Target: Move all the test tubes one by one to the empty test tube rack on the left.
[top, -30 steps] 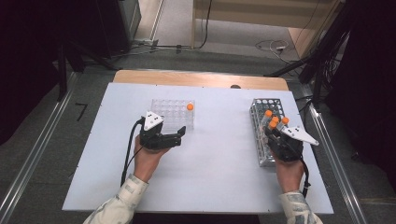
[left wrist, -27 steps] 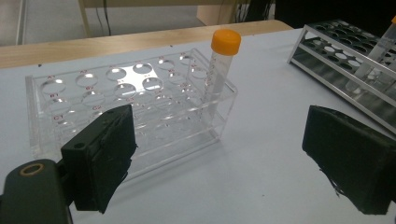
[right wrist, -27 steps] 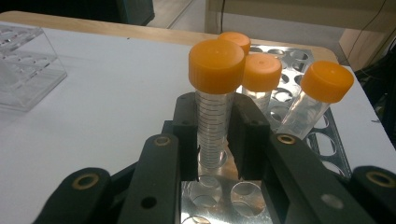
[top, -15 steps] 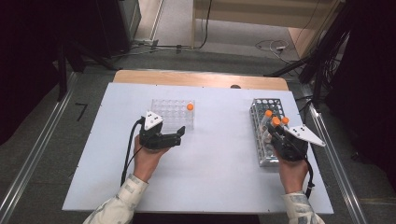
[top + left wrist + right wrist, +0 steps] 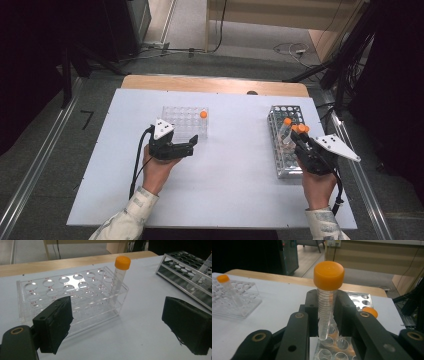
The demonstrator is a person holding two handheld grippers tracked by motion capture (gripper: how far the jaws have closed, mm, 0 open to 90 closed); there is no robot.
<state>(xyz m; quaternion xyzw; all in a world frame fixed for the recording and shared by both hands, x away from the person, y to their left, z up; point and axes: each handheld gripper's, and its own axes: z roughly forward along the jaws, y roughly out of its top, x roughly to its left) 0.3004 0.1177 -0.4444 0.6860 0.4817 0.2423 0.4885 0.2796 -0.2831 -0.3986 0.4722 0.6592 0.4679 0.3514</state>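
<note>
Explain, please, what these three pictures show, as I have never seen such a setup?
A person at a white table holds a two-jaw gripper in each hand. One picture is taken from above; the other two come from cameras riding on each gripper. On the table stand a clear rack with one orange-capped tube in it, and a metal rack at the right. The left gripper is open beside the clear rack. The right gripper grips a capped tube above the metal rack.

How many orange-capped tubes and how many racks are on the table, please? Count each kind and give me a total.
Tubes: 4
Clear rack: 1
Metal rack: 1
Total: 6
</note>
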